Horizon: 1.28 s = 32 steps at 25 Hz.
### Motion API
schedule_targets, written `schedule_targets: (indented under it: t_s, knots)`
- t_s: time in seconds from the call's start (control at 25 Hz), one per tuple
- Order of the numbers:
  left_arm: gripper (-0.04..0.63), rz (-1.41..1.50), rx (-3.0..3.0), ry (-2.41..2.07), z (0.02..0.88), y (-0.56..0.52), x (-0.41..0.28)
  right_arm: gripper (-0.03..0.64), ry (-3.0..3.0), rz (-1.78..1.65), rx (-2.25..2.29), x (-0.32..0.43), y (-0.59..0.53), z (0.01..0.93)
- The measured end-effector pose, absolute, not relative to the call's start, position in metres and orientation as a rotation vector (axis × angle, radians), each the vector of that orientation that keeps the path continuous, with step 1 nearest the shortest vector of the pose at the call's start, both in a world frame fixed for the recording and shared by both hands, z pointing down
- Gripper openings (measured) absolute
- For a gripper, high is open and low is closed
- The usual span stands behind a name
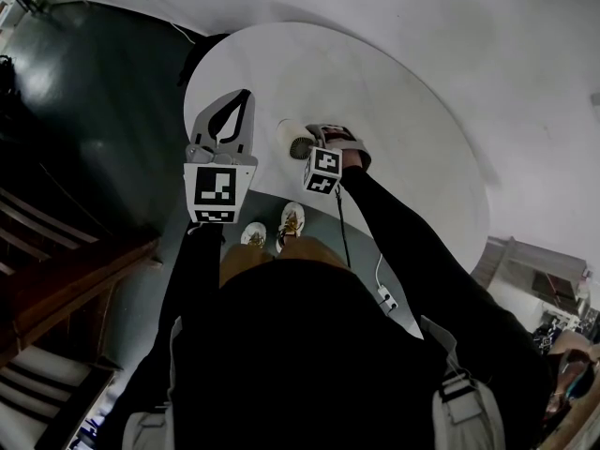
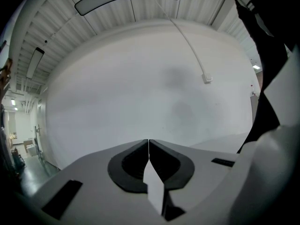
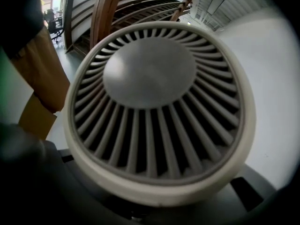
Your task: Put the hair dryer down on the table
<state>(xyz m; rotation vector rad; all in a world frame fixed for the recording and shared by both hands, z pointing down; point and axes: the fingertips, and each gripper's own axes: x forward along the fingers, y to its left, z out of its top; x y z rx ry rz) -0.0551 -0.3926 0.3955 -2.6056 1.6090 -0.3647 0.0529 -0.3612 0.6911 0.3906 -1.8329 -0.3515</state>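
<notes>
Hair dryer (image 3: 159, 111) gripped in the right gripper's (image 1: 330, 139) part-spread jaws over the counter (image 1: 403, 111) (left gripper's (image 2: 148, 146) jaws closed, empty), so release too high and it may bounce off.

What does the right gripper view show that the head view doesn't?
Right gripper view only: the radial fins of the hair dryer intake grille, close up. Head view only: the left gripper, jaws together, the person's shoes, a floor power strip. Both: the hair dryer in the right gripper, over the round white table.
</notes>
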Motion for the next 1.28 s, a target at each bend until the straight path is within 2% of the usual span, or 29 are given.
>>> schedule_targets:
  t_s: [0.44, 0.8, 1.28]
  knots:
    - [0.018, -0.399, -2.605, 1.614, 0.399, -0.388, -0.063, 0.189, -1.806, -0.262, 0.346, 0.054, -0.361, 0.707]
    - [0.018, -0.396, -2.599, 1.629, 0.400, -0.389, -0.073, 0.247, -1.887, -0.155, 0.303, 0.051, -0.350, 0.707]
    - [0.018, -0.394, -2.631, 1.604, 0.404, -0.391, -0.067, 0.265, -1.879, -0.137, 0.258, 0.051, -0.338, 0.708]
